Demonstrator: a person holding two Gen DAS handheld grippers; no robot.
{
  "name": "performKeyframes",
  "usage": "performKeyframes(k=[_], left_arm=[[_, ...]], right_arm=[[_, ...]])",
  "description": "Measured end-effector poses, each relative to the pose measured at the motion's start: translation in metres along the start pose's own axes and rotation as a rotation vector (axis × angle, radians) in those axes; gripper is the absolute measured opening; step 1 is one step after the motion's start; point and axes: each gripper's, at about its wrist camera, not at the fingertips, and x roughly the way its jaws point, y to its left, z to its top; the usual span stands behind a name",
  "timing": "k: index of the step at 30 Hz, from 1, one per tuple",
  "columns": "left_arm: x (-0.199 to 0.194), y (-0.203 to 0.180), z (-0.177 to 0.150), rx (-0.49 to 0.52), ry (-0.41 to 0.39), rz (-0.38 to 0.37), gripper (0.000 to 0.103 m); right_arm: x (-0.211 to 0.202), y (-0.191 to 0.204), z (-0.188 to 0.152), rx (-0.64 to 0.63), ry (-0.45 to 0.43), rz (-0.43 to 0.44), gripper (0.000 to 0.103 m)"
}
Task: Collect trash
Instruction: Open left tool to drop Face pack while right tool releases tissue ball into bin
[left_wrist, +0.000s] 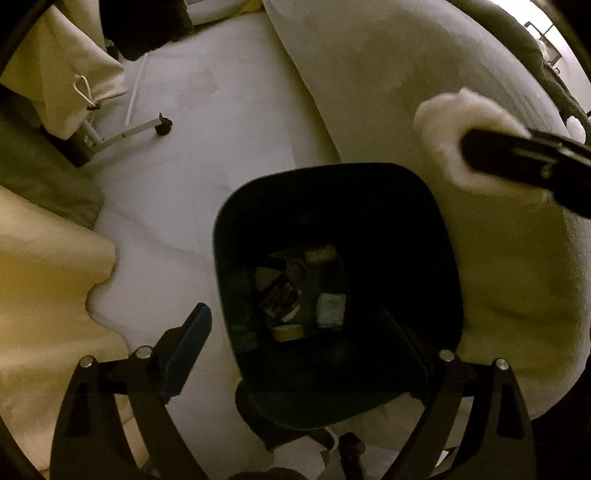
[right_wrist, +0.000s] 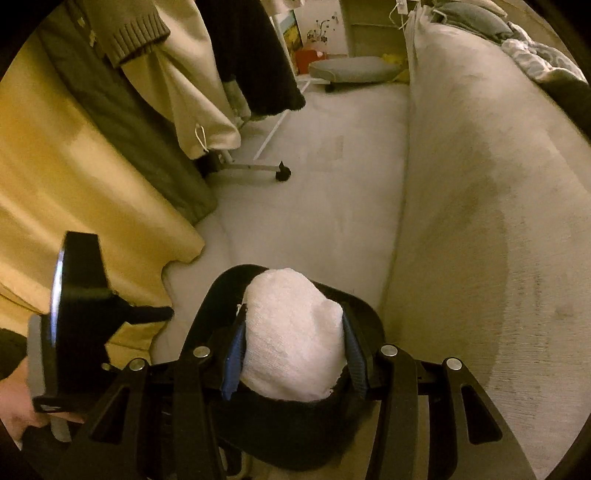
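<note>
Standing on the pale carpet (left_wrist: 207, 155), the square black plastic waste bin (left_wrist: 436, 229) holds scraps at its bottom: a dark wrapper (left_wrist: 279, 297), a pale blue-grey packet (left_wrist: 330, 310) and a tan piece (left_wrist: 288, 332). Right gripper (right_wrist: 293, 334) is clamped on a crumpled white paper towel wad (right_wrist: 291, 339), above the bin's right far rim. Left gripper (left_wrist: 295, 343) gapes wide above the bin mouth, holding nothing.
</note>
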Motion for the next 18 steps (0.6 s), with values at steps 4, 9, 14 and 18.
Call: performKeyframes(k=[4, 9, 14, 18], left_arm=[[-0.012, 0.003, -0.002, 0.013, -0.04, 0.026, 0.093], [-0.03, 0.013, -0.001, 0.005, -0.099, 0.031, 0.087], [-0.045, 0.021, -0.001, -0.005, -0.149, 0.04, 0.085], [-0.056, 0.026, 0.0, -0.013, -0.194, 0.028, 0.079]], right_arm=[[0.01, 0.0, -0.002, -0.001, 0.026, -0.011, 0.048], [0.026, 0.002, -0.006, -0.004, 0.072, -0.019, 0.048], [0.047, 0.005, -0.01, -0.004, 0.118, -0.023, 0.048], [0.06, 0.01, -0.014, -0.015, 0.152, -0.026, 0.049]])
